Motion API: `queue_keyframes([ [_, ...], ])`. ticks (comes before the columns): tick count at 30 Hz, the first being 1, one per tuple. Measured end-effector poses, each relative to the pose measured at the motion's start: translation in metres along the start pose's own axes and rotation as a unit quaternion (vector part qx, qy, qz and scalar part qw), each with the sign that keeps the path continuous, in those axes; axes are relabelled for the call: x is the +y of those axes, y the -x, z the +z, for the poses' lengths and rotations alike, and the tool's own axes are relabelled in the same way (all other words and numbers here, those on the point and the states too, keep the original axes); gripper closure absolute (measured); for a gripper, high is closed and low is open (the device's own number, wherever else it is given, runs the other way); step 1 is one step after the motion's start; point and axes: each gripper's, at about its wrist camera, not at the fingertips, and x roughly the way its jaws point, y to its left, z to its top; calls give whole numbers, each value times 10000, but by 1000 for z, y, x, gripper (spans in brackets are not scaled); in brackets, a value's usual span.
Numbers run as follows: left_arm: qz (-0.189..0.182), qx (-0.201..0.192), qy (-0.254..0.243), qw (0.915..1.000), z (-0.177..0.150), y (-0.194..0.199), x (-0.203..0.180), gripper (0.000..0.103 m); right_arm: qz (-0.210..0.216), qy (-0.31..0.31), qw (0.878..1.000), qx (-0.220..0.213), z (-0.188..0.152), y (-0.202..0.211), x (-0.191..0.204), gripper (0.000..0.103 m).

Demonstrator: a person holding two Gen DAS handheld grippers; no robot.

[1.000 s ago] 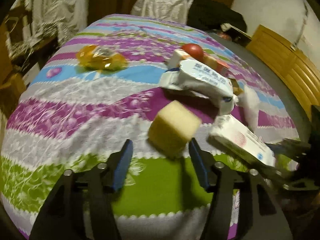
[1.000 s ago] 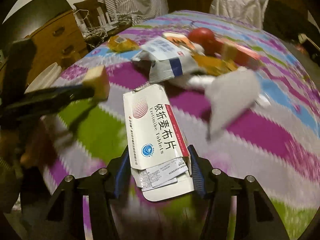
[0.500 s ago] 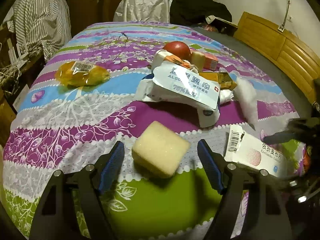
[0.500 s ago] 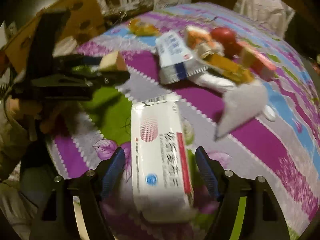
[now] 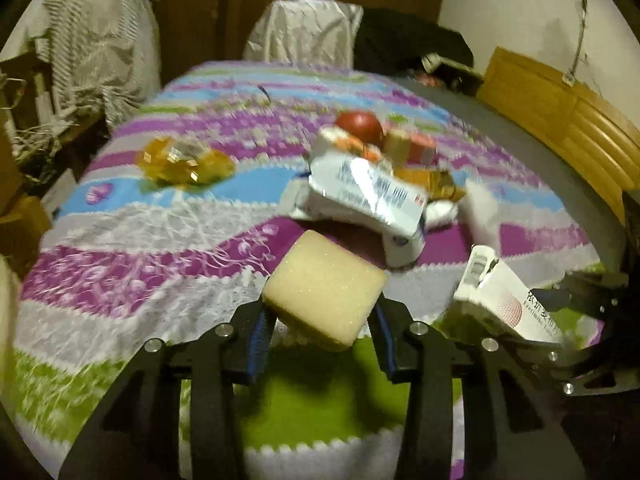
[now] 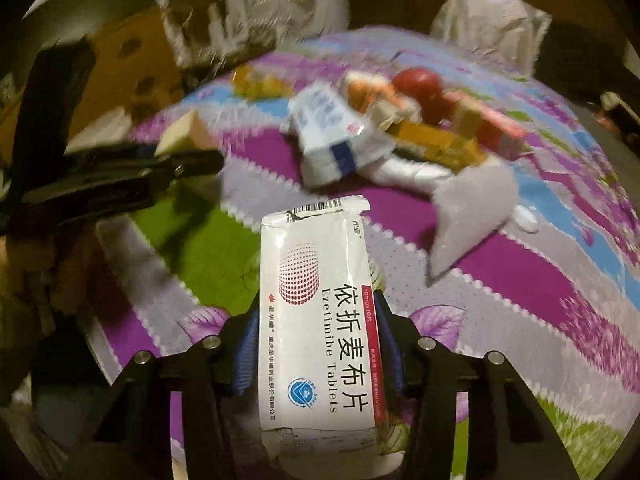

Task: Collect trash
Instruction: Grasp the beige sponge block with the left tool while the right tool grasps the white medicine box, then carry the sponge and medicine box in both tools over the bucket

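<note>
Trash lies heaped toward the far right of the bed [image 5: 132, 248], on its striped purple, blue and green cover. My left gripper [image 5: 320, 326] has its jaws pinching a pale yellow sponge block [image 5: 326, 286] from both sides, and the block is lifted clear of the cover above the green stripe at the near edge. My right gripper [image 6: 318, 354] has its jaws pinching a white tablet box [image 6: 320, 320] printed "Ezetimibe Tablets", with a red dotted oval and a barcode on its torn far flap; the box points away from me, over the near edge of the bed.

In the left wrist view the same box [image 5: 504, 300] shows at the right, just beside the sponge, held by dark fingers [image 5: 592, 292].

Behind the sponge, the pile holds a crumpled white and blue wipes packet [image 5: 364, 196], a red round fruit [image 5: 359, 128], an orange-red carton [image 5: 422, 148] and a yellow wrapper [image 5: 436, 184], all touching or overlapping. A white tissue [image 6: 468, 216] lies just to the right of the pile. Well apart, toward the far left edge, sits an amber plastic bag [image 5: 184, 162].

At the head of the bed a pale pillow [image 5: 304, 32] leans against the dark wood. Both views are blurred, so small print on the pile is unreadable.
</note>
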Motion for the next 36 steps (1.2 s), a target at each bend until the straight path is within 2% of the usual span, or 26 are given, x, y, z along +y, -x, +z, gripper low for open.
queue_keyframes([
  [3,237,-273,111,9993,4,27,-9,62,-263,-192,9975,-623,5,26,3,51],
  [7,529,-803,132,9953,12,69,-28,62,-615,-412,9866,-1453,14,69,4,51],
  [12,727,-1370,193,9877,18,110,-46,62,-1012,-579,9662,-2299,17,122,5,50],
  [15,766,-1592,197,9841,18,119,-57,62,-1241,-593,9538,-2670,13,145,10,50],
  [21,794,-1764,202,9809,17,127,-69,62,-1466,-610,9431,-2921,3,169,19,49],
  [36,862,-1785,199,9800,18,131,-66,62,-1400,-582,9457,-2875,0,169,28,49],
])
